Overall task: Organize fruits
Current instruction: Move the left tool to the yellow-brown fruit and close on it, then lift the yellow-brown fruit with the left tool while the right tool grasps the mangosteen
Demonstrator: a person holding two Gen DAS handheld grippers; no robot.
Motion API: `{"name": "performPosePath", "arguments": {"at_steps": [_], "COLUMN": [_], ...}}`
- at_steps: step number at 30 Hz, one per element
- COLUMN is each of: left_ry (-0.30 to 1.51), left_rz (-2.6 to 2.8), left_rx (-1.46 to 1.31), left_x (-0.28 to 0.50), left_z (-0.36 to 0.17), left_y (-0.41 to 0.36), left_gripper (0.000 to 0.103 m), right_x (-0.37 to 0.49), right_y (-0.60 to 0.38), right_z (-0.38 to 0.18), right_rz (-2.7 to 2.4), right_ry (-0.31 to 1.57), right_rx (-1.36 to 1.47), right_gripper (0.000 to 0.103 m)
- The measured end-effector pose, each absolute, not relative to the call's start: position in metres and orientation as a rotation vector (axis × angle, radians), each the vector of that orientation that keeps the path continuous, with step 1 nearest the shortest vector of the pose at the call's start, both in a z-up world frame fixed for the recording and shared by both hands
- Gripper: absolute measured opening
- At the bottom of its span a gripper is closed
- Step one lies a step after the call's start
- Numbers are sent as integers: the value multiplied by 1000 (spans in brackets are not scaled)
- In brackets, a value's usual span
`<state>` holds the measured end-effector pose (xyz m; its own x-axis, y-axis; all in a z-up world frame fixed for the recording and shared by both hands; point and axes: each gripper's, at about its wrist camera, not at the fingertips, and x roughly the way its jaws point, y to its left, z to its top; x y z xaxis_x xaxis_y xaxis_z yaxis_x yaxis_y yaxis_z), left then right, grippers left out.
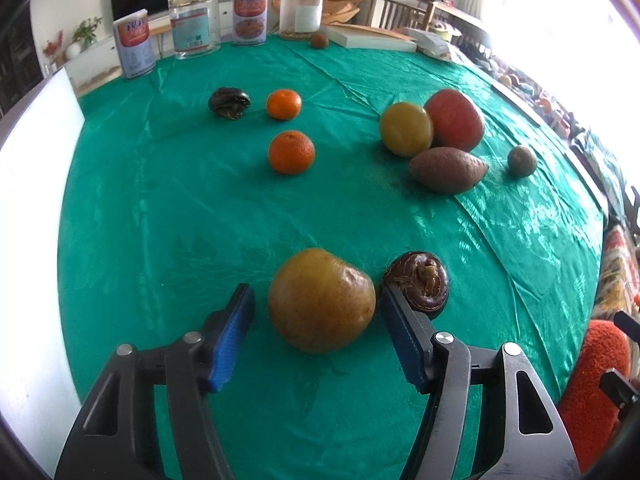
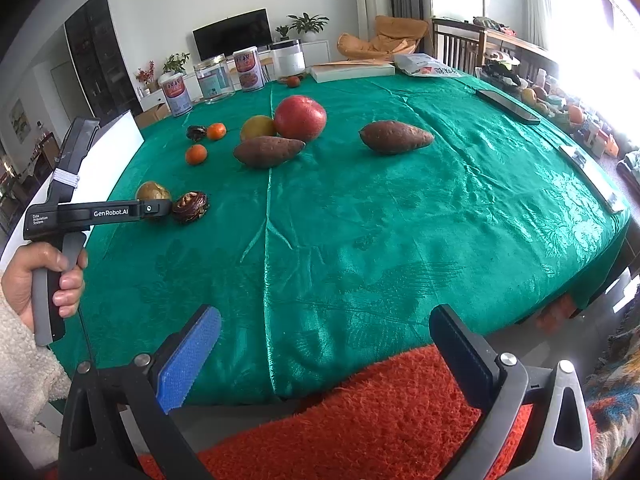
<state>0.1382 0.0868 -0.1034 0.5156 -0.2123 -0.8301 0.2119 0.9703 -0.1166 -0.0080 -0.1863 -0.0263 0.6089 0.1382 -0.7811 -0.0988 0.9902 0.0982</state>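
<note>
A yellow-brown round fruit (image 1: 320, 300) lies on the green tablecloth (image 1: 160, 208) between the fingers of my left gripper (image 1: 318, 294). The right pad is at its skin and the left pad (image 1: 234, 324) stands a little off it, so the gripper is open. A dark brown wrinkled fruit (image 1: 418, 280) sits just to the right of it. Farther back are two oranges (image 1: 291, 152), a yellow fruit (image 1: 406, 129), a red apple (image 1: 454, 120) and a sweet potato (image 1: 448, 169). My right gripper (image 2: 326, 312) hangs open and empty over the table's near edge.
Tins and jars (image 1: 194, 26), a book (image 1: 372, 38) and a small fruit (image 1: 319, 41) line the far edge. A second sweet potato (image 2: 396, 137) and a phone (image 2: 508, 106) lie to the right. A white board (image 1: 36, 152) stands at the left, an orange fuzzy cushion (image 2: 380, 412) below.
</note>
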Motion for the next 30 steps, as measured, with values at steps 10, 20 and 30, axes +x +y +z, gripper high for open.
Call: {"name": "performPosePath", "arguments": {"at_steps": [10,20,30], "left_ry": [1013,996,993], "left_rz": [-177,-162,-158], "left_rx": [-154,-149,-137], "left_x": [112,93,91], "left_z": [-103,-104,-108], "left_y": [109,118,118], "left_gripper": [50,51,58], "right_x": [-1,82,162], "right_y": [-200,-232,-176], "right_z": [-31,-8,-11], "right_rz": [178,162,436], "right_ry": [953,1011,1035], "right_rx": [144,73,138], "right_gripper": [103,103,102]}}
